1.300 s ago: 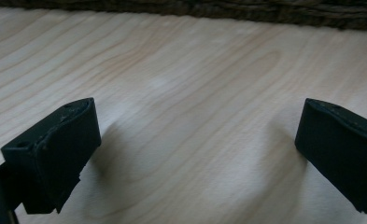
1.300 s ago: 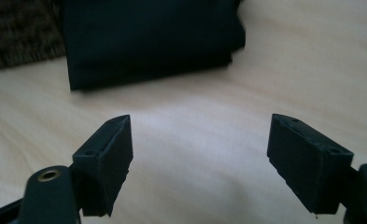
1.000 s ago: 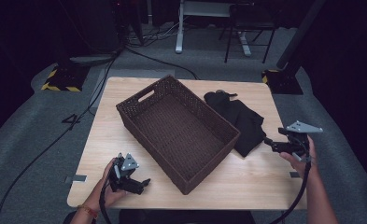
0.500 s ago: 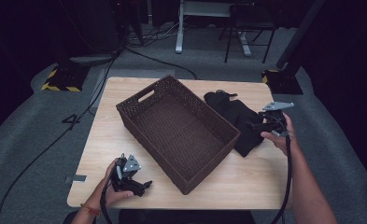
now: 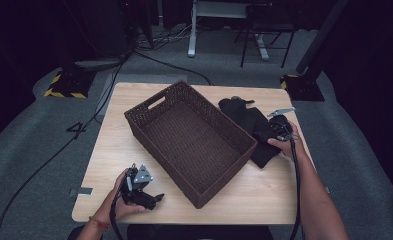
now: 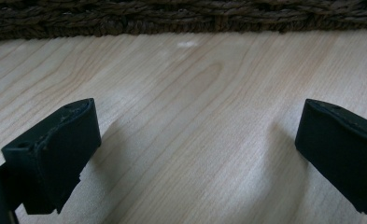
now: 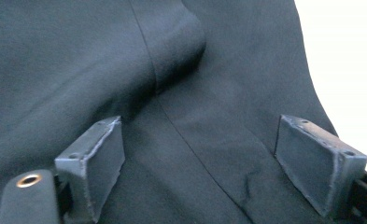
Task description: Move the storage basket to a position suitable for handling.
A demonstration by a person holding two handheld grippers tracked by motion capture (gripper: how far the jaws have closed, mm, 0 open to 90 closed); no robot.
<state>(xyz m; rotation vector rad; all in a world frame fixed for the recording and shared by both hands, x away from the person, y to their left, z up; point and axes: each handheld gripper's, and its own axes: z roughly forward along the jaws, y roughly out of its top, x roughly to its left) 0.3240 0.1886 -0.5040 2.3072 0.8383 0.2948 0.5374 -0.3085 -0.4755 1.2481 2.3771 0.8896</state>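
Black garment, crumpled, beside basket's right wall

Wicker basket blocks table centre; black cloth fills right strip; near edge passable.

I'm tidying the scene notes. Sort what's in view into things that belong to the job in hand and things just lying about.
Belongs to the job:
- black garment, beside the basket
- right gripper, jaws open over the garment
- woven basket, empty

Just about:
- left gripper, open, resting on the table
- desk frame on the floor behind
- yellow-black striped base
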